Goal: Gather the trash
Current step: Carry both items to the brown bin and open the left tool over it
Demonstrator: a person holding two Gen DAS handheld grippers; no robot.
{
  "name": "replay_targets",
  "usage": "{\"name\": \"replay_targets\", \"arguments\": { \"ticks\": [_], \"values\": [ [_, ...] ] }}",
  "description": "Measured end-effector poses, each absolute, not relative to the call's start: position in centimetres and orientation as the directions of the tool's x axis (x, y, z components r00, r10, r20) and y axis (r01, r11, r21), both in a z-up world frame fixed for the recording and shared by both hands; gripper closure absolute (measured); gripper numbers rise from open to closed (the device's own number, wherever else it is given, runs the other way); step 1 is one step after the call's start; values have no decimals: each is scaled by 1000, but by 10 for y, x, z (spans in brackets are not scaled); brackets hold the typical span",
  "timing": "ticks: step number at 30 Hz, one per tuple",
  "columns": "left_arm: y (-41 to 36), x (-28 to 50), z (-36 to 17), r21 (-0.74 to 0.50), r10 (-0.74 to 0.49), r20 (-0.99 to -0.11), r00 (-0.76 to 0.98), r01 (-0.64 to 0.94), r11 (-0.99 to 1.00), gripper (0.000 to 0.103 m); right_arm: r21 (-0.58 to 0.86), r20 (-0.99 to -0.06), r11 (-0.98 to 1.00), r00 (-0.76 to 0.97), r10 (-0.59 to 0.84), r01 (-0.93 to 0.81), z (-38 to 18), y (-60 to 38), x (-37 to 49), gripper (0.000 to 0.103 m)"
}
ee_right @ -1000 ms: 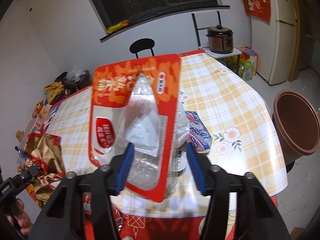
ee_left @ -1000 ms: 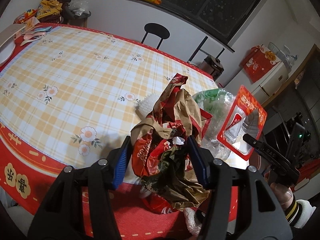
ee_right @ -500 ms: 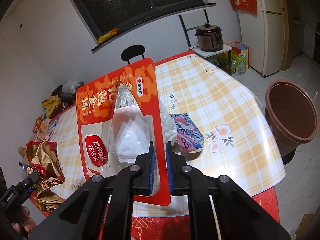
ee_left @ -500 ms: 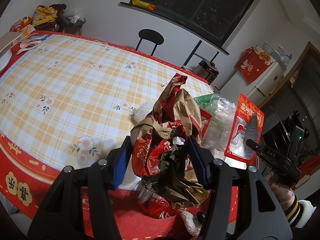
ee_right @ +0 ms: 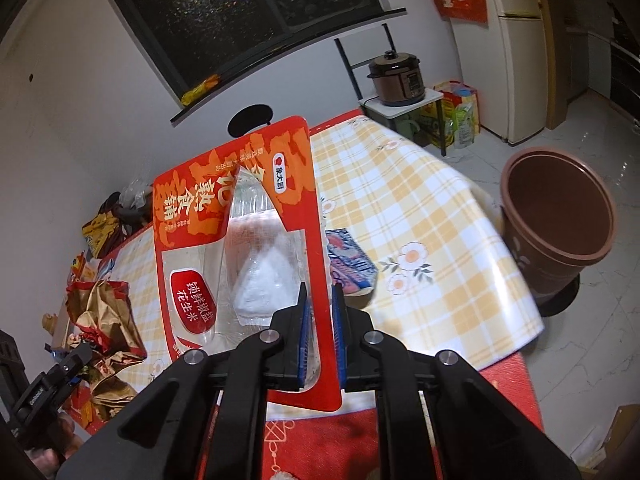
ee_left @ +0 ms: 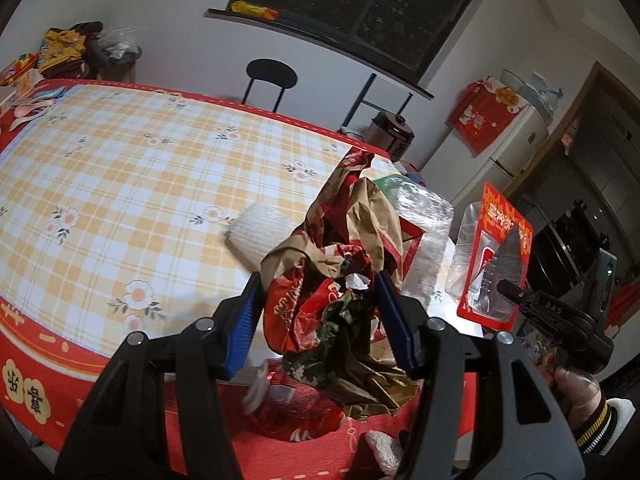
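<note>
Your left hand-held gripper [ee_left: 320,316] has its 2 blue pads spread around a crumpled brown and red paper bag [ee_left: 344,280], gripping it from both sides above the near edge of the counter [ee_left: 120,184]. Your right hand-held gripper [ee_right: 319,334] is pinched nearly closed on the lower edge of a red plastic snack package [ee_right: 240,248], holding it upright over the counter, with a brown bin [ee_right: 560,216] on the floor to the right.

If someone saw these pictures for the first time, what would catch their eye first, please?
Probably the red snack packet, held upright in the right gripper with jaws shut on its edge. Next, the crumpled brown and red paper bag in the left gripper, above the checked tablecloth. A brown bin stands on the floor right of the table.
</note>
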State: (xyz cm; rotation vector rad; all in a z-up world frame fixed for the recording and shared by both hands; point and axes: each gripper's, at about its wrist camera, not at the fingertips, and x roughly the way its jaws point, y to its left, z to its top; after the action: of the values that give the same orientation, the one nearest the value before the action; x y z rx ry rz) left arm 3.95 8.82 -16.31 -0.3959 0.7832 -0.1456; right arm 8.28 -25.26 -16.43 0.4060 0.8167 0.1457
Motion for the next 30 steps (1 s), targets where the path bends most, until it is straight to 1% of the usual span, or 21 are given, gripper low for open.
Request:
{"name": "replay_targets", "arguments": {
  "ticks": [6, 14, 20, 30],
  "values": [
    [57, 44, -162, -389, -305, -648, 698, 41, 920, 45, 383, -668, 923, 703, 246, 41, -156, -272, 63, 91],
    [5, 52, -161, -350, -313, -662, 681, 89, 932, 45, 408, -665, 910, 707, 242, 72, -166, -320, 54, 91],
    [-52, 66, -155, -340, -303, -663, 684, 84, 937, 45, 439, -653, 894, 715, 250, 88, -170, -383, 62, 91],
    [-172, 102, -143, -293, -306, -676, 670, 137, 946, 45, 498, -614, 855, 755, 230, 144, -173, -514, 82, 91]
  ]
}}
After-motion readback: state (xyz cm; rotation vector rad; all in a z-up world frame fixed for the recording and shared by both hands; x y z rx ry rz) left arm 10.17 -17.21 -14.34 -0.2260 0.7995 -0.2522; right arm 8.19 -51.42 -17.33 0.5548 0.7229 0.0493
